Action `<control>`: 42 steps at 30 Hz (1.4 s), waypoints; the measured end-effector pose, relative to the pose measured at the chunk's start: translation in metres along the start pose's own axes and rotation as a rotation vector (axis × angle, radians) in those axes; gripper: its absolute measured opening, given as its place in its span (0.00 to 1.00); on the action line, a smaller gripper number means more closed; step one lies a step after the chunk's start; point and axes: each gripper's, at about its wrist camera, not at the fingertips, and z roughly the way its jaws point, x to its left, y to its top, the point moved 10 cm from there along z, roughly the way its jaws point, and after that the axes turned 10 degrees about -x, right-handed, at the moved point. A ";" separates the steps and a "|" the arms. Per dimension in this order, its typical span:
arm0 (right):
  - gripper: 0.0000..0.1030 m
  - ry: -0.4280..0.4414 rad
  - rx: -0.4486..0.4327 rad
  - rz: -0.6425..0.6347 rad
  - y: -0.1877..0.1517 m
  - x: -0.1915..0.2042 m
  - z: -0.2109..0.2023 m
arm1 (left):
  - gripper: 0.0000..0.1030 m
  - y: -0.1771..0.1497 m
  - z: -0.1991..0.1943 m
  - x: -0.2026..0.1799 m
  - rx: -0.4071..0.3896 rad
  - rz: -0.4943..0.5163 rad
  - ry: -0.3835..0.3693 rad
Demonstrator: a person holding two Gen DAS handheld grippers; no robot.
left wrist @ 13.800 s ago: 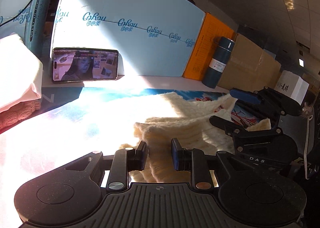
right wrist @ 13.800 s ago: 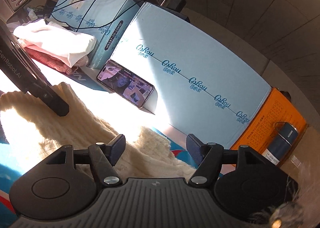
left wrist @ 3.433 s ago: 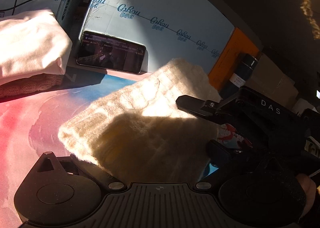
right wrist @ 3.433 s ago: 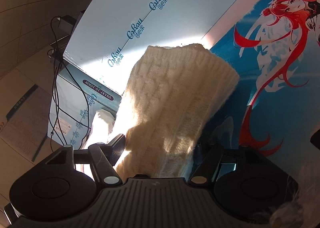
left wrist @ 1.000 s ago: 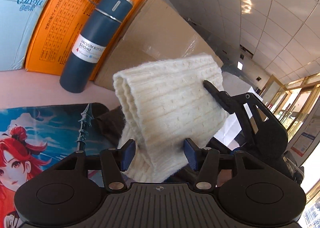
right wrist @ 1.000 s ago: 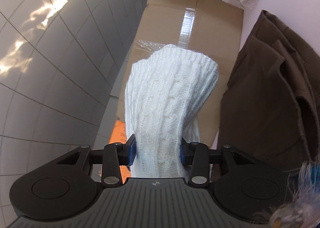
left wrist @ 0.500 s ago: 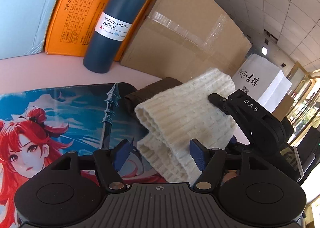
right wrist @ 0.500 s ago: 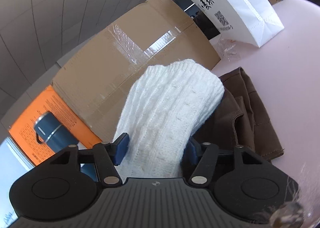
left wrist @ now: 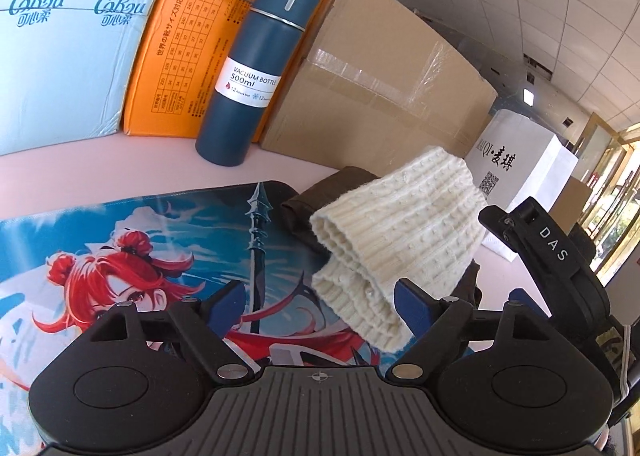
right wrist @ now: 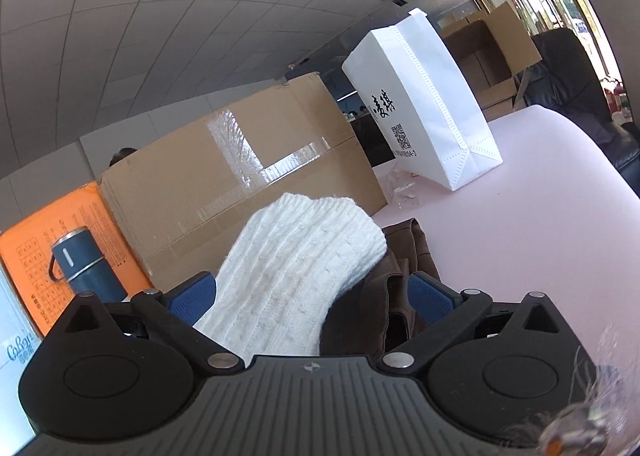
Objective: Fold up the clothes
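A folded cream knit sweater (left wrist: 396, 224) lies on a folded brown garment (left wrist: 320, 192) at the right end of the printed mat (left wrist: 120, 256). My left gripper (left wrist: 320, 300) is open, its jaws wide apart, with the sweater's near end between them but not pinched. In the right wrist view the sweater (right wrist: 296, 272) rests on the brown garment (right wrist: 404, 280). My right gripper (right wrist: 312, 296) is open too, with the sweater and brown garment between its fingers. The right gripper's body also shows in the left wrist view (left wrist: 548, 252).
A blue vacuum bottle (left wrist: 256, 72) stands at the back by an orange box (left wrist: 188, 52), a cardboard box (left wrist: 384, 96) and a pale blue box (left wrist: 60, 56). A white bag (right wrist: 424, 108) stands on the pink table (right wrist: 520, 216) to the right.
Both grippers lowered the folded sweater onto the brown garment and opened wider, letting go of it. A second ago both still clamped the sweater in the air.
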 end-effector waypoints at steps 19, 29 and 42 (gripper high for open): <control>1.00 -0.137 0.104 -0.236 -0.048 0.065 -0.108 | 1.00 0.008 -0.123 0.046 -0.284 0.444 0.142; 1.00 -0.222 0.053 -0.335 -0.051 0.068 -0.121 | 1.00 0.016 -0.137 0.068 -0.347 0.332 0.146; 1.00 -0.157 0.085 -0.281 -0.055 0.070 -0.116 | 1.00 0.012 -0.140 0.056 -0.369 0.399 0.129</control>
